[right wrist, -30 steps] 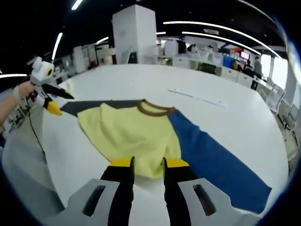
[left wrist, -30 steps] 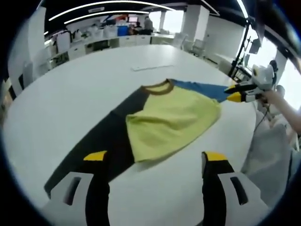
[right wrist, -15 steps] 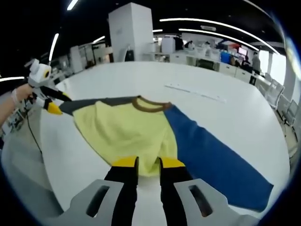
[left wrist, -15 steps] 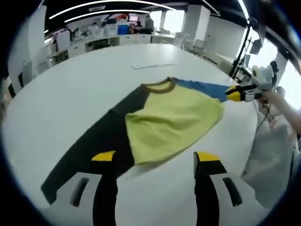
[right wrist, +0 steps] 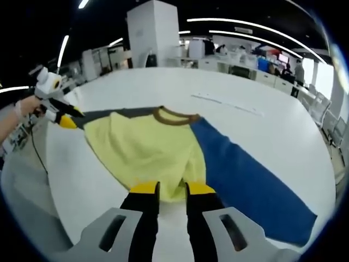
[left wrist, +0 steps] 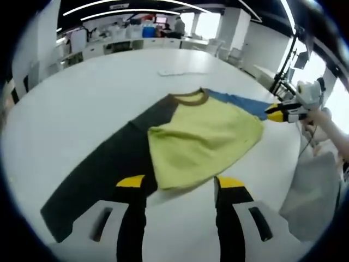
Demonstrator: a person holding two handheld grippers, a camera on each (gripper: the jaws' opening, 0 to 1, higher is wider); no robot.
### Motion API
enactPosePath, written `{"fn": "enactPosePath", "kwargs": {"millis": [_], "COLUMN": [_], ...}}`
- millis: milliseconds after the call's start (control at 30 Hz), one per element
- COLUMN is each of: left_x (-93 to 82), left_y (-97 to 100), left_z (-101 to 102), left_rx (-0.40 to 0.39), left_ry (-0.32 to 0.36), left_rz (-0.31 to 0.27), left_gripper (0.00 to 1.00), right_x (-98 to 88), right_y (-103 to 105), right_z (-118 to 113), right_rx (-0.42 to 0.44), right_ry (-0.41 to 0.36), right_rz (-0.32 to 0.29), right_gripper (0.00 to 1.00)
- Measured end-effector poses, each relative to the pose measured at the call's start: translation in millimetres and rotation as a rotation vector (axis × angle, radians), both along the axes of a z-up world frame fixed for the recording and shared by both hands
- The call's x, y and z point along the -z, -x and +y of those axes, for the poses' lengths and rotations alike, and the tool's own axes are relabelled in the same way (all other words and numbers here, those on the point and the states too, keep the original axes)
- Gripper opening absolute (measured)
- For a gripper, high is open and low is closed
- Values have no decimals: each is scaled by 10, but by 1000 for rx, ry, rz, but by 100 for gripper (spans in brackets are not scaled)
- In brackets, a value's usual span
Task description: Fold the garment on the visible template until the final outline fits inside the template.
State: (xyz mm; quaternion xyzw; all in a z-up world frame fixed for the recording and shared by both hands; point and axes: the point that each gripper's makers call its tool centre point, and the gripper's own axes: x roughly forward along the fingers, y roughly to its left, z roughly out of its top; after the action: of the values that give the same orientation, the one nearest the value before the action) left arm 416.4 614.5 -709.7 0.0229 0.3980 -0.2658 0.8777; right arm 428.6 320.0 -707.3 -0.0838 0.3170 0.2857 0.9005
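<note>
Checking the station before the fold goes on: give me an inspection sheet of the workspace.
Surface: white table.
Job's things: shirt spread out, yellow body, dark sleeve and blue sleeve out to the sides; template: nothing seen.
Clutter: pale strip beyond the collar.
Grippers: left tool open, jaws astride the yellow hem; right tool jaws close together at the hem, grip unclear.
Cables: dark cable hanging by the left tool.
Surroundings: open office, desks, pillar, ceiling lights.
</note>
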Motion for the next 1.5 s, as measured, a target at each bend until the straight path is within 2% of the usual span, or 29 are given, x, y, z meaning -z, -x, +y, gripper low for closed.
{"fn": "enactPosePath", "kwargs": {"millis": [167, 300, 967, 1033, 1500], "left_x": [56, 104, 244, 249, 287], "left_y": [-13, -34, -70, -66, -37], "left_z": [33, 48, 58, 43, 37], "left_rx": [-25, -53, -100, -102, -112], "left_ry": [7, 30, 66, 77, 95], "left_rz": [10, 17, 57, 66, 75], "left_gripper": [42, 34, 22, 16, 2], "right_x": [-2, 0, 65, 74, 258], "right_y": [-11, -9, -29, -32, -64], "right_z": [-6, -8, -113, -121, -199], "right_rx": [1, 0, 18, 19, 45], "right_ry": [-1, -1, 2, 2, 4], "right_rz": [0, 1, 21, 25, 68], "right_gripper": [19, 19, 19, 20, 20]}}
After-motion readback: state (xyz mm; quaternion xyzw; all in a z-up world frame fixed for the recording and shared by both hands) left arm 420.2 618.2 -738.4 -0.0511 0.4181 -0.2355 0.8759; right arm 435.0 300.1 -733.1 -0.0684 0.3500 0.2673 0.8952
